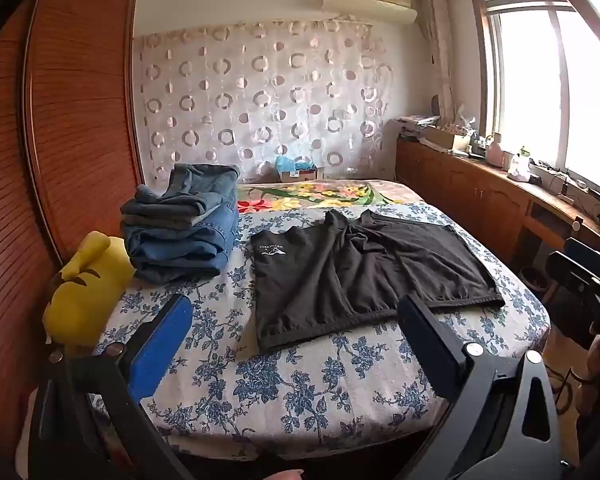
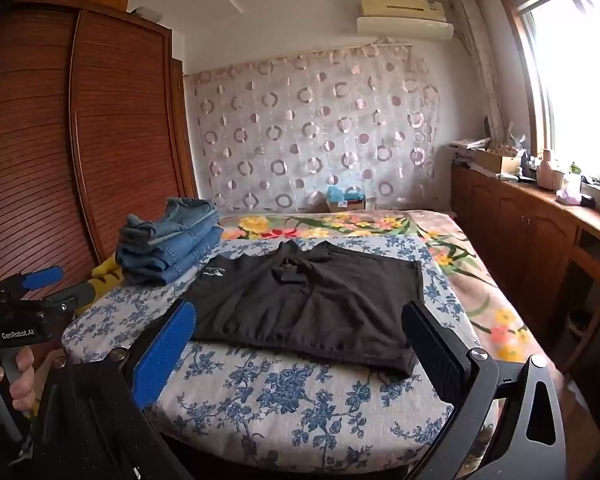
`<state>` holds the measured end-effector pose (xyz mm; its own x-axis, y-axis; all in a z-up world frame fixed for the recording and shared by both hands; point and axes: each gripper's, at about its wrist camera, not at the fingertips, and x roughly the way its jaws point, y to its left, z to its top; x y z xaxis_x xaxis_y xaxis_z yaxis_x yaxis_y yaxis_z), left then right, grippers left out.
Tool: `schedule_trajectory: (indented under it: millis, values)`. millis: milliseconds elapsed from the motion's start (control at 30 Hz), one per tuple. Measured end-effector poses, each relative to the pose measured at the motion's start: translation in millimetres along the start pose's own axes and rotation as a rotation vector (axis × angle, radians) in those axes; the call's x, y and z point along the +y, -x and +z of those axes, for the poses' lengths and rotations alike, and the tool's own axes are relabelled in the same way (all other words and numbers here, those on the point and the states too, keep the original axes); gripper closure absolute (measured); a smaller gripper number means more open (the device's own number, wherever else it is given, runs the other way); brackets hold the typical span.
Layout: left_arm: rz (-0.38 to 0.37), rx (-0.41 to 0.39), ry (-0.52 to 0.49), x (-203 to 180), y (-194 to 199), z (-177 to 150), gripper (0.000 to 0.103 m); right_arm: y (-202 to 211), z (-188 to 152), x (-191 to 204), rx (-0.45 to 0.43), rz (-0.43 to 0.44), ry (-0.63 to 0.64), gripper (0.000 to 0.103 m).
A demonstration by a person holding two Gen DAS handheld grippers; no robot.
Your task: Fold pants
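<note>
my left claw [image 1: 296,328] is spread wide with nothing between its fingers, hanging over the near edge of the bed [image 1: 284,392]. my right claw [image 2: 300,336] is just as wide apart and empty, also over the near edge. the black pants [image 1: 364,268] lie flat on the blue-flowered sheet, straight ahead at twelve o'clock from both claws, waistband toward me, a small white logo near their far left corner. in the left view my right finger's tip overlaps the waistband edge, though i cannot tell if it touches. at ten o'clock sits a stack of folded jeans [image 1: 184,228], just beside the pants but apart from them. a yellow plush toy [image 1: 84,288] rests at nine o'clock, against the jeans. at nine o'clock in the right view, my left hand [image 2: 8,376] grips the other handle.
</note>
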<state>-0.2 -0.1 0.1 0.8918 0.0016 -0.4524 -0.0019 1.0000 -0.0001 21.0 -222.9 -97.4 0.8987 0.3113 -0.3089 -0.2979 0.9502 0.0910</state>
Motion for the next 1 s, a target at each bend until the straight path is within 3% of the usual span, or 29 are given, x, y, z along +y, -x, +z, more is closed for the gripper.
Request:
schedule_trajectory:
  millis: [1000]
  values:
    - [0.004,0.004,-0.004,-0.1,-0.2,0.1,0.000,4.1,1.5,0.1,-0.013,0.004,-0.002,0.001]
